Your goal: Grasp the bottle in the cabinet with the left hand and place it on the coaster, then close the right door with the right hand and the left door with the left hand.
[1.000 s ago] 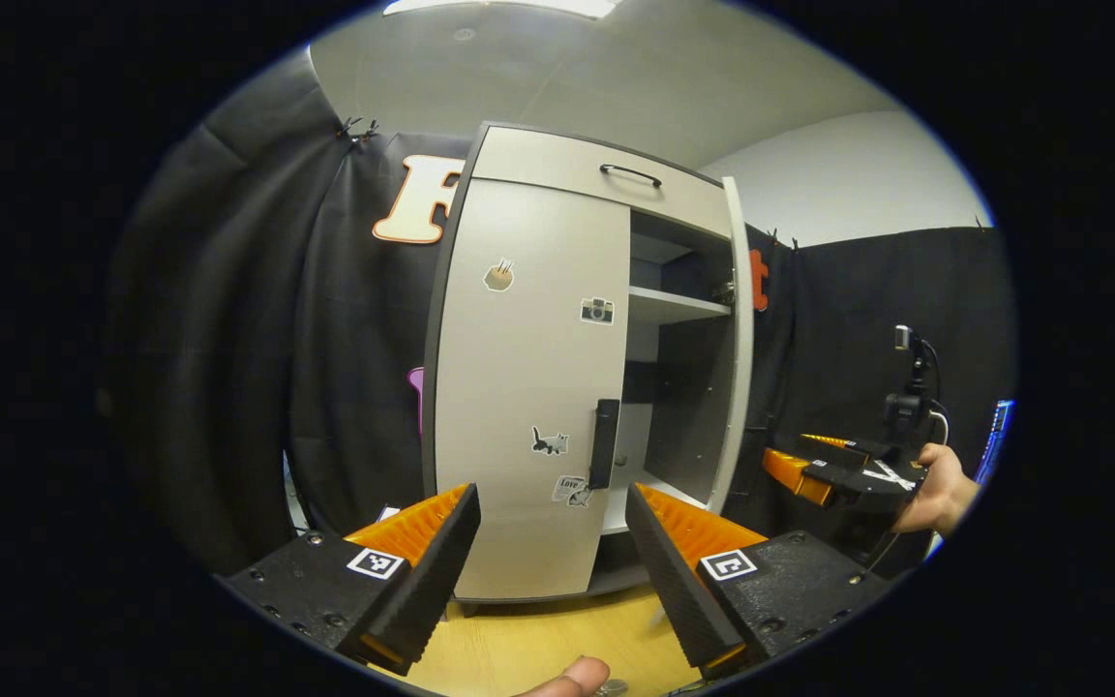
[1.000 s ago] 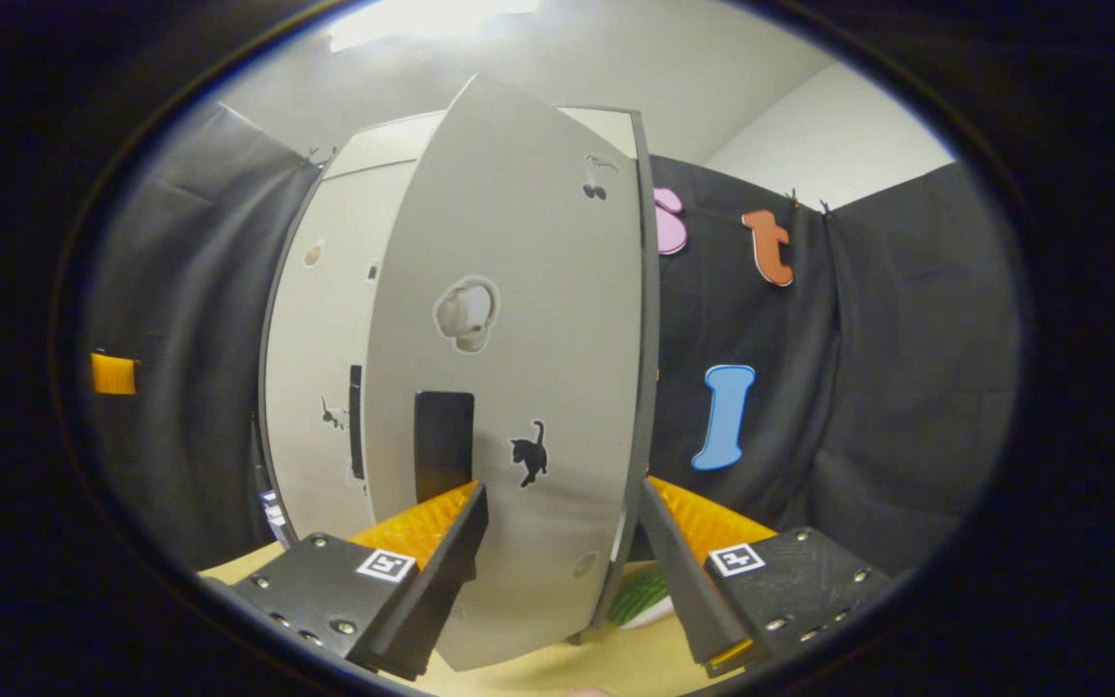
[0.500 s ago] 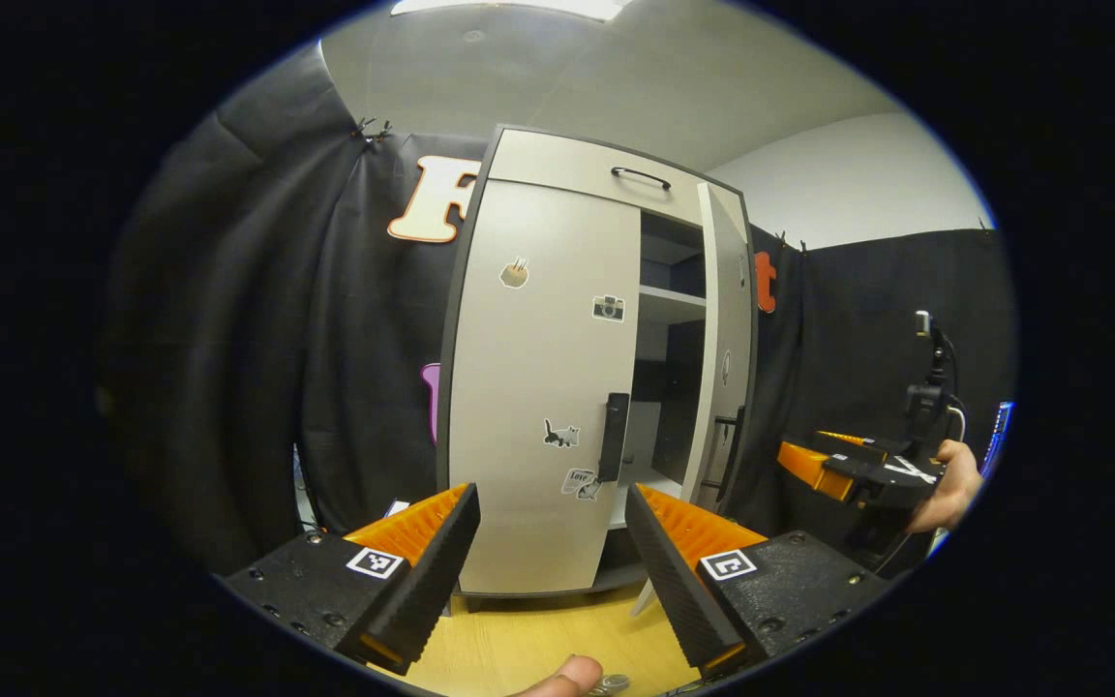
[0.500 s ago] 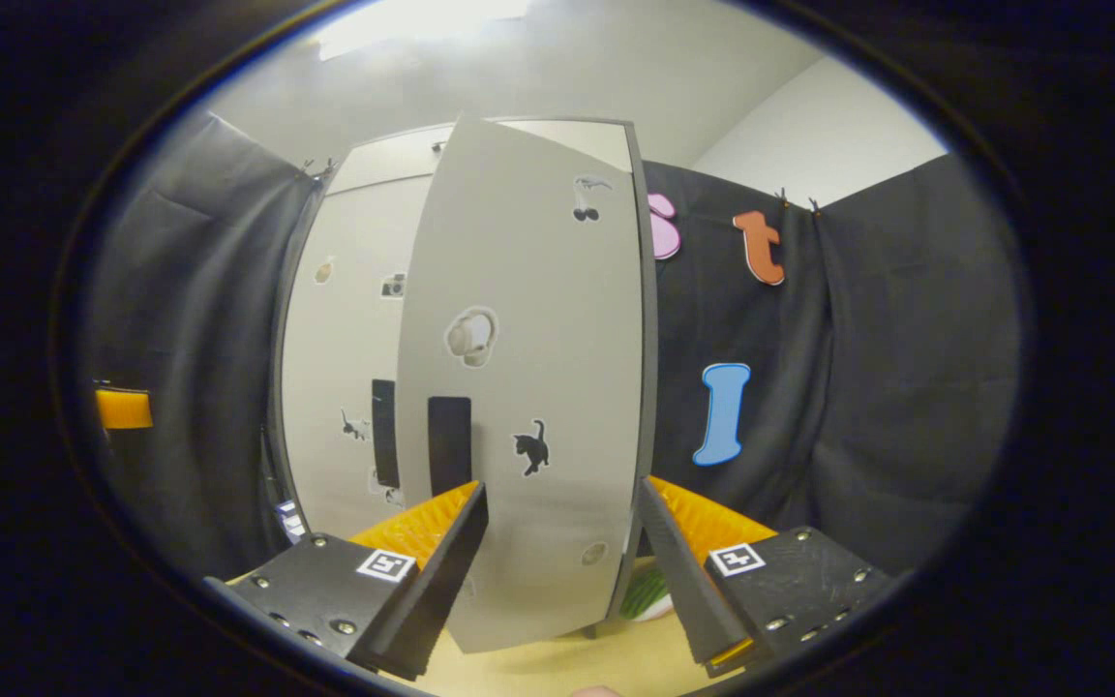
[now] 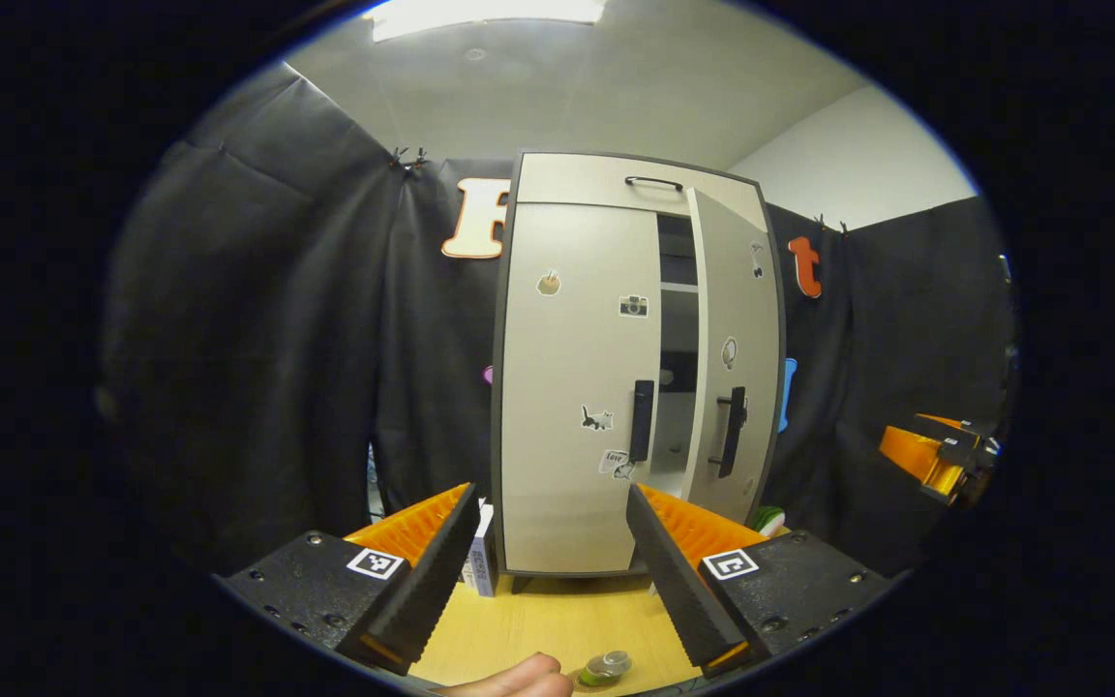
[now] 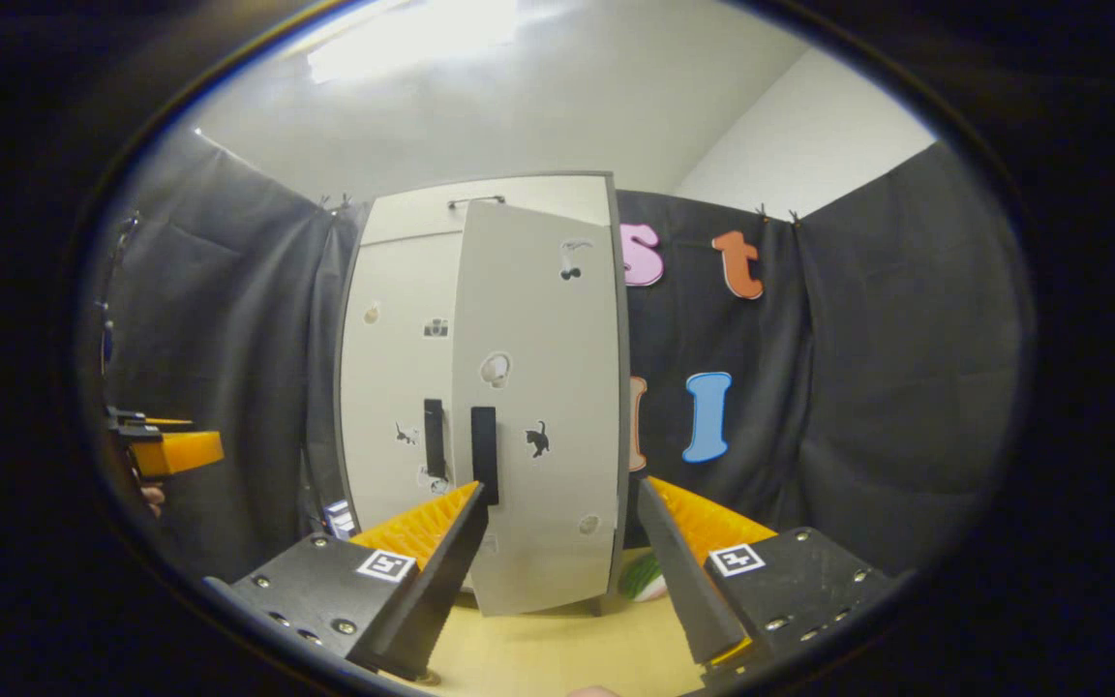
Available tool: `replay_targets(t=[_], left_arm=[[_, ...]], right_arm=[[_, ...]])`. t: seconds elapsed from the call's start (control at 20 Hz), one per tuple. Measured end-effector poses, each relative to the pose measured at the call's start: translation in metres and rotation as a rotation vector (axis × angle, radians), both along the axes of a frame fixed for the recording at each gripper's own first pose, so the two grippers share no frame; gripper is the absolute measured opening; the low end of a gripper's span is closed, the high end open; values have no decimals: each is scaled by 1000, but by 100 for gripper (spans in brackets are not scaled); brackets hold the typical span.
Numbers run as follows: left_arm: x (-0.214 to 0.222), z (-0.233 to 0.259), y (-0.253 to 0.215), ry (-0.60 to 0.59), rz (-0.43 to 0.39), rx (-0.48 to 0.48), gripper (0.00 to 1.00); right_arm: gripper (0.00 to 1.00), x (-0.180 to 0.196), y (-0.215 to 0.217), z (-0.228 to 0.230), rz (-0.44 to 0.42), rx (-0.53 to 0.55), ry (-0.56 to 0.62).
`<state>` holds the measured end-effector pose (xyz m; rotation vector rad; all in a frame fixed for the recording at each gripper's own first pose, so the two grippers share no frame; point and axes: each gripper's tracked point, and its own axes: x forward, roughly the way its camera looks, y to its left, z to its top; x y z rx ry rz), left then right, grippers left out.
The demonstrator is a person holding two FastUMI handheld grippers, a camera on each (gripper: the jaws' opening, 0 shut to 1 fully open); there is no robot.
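Two doors left to seat, by the look of it. Right door hangs ajar, a dark gap showing between it and the left door; the left door looks nearly flush with the cabinet, though I can't tell if it's fully latched.

Left gripper: jaws wide apart, holding nothing, well back from the cabinet above the worktop. Right gripper: also wide open and empty, facing the right door's outer face, not touching it.

Bottle: a small green-and-clear thing sits at the bottom edge of the left gripper view, next to a fingertip. Likely the bottle on the worktop, but too cropped to confirm, and I can't make out the coaster.

Step in hand, my read: finish the right door. Push flat on the panel near its handle, far from the hinge, square to the face, slow at the end to avoid bounce. Then the left gripper presses the left door near its handle.
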<state>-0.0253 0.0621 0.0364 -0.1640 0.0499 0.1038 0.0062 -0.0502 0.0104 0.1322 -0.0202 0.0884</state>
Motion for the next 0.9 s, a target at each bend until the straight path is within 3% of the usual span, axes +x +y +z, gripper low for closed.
replay_targets(t=[0.1, 0.3, 0.35, 0.6, 0.9], left_arm=[[-5, 13, -6, -33, 8, 3, 92], [-3, 26, -23, -63, -42, 0, 99], [0, 29, -27, -67, -65, -5, 96], [11, 53, -19, -69, -95, -3, 96], [18, 33, -12, -15, -124, 12, 96]], right_arm=[[95, -17, -8, 5, -9, 16, -2], [95, -36, -18, 11, -33, 3, -8], [95, -39, -20, 14, -43, -1, -9], [95, -38, -12, 32, -42, -4, -26], [94, -37, -2, 29, -48, -6, -26]])
